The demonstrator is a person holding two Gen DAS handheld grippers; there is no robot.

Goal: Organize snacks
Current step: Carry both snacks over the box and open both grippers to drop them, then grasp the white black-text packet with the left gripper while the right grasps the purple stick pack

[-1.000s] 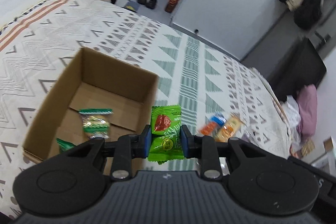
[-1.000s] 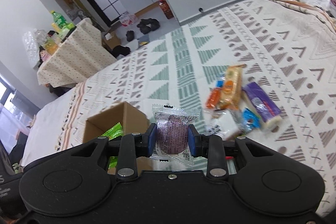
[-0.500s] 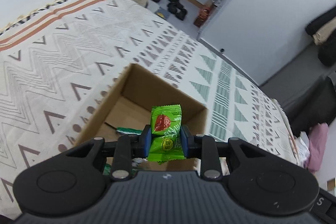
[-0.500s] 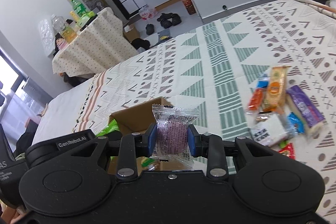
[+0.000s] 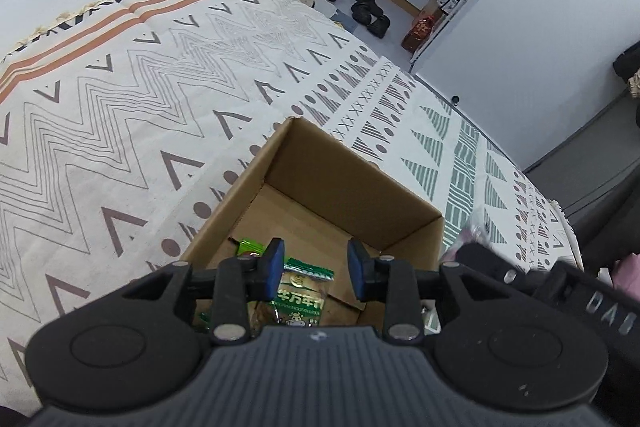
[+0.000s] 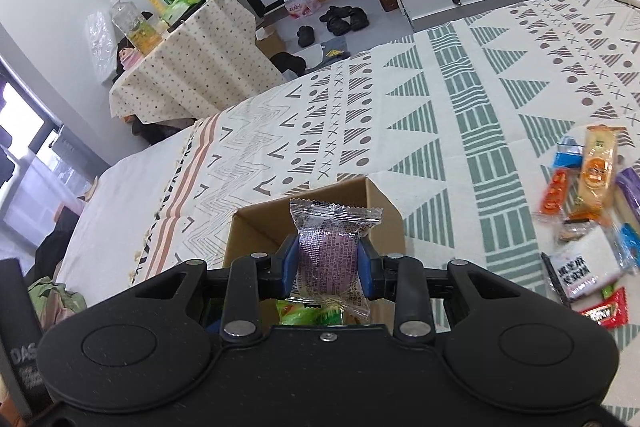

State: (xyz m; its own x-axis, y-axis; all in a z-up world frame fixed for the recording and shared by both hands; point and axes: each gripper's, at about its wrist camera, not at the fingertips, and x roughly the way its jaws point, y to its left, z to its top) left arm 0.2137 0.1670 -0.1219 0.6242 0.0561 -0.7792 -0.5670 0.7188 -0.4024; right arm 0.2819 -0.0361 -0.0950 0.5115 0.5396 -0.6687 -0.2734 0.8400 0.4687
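An open cardboard box (image 5: pixel 344 183) stands on the patterned bedspread and holds green snack packets (image 5: pixel 302 291). My left gripper (image 5: pixel 316 269) is open and empty just above the box's near side. My right gripper (image 6: pixel 328 261) is shut on a clear-wrapped purple snack (image 6: pixel 330 251) and holds it over the same box (image 6: pixel 384 209). A green packet (image 6: pixel 308 313) shows below it in the box. Loose snacks (image 6: pixel 592 211) lie in a pile on the bed to the right.
The bedspread (image 5: pixel 132 99) covers the bed around the box. A cloth-covered table with bottles (image 6: pixel 180 39) stands beyond the bed. Shoes (image 6: pixel 340 21) lie on the floor near white cabinets. The right gripper's body (image 5: pixel 540 279) shows at the right of the left wrist view.
My left gripper opened and let go of the green snack packet, which is now in the box. My right gripper moved left over the box with the purple snack.
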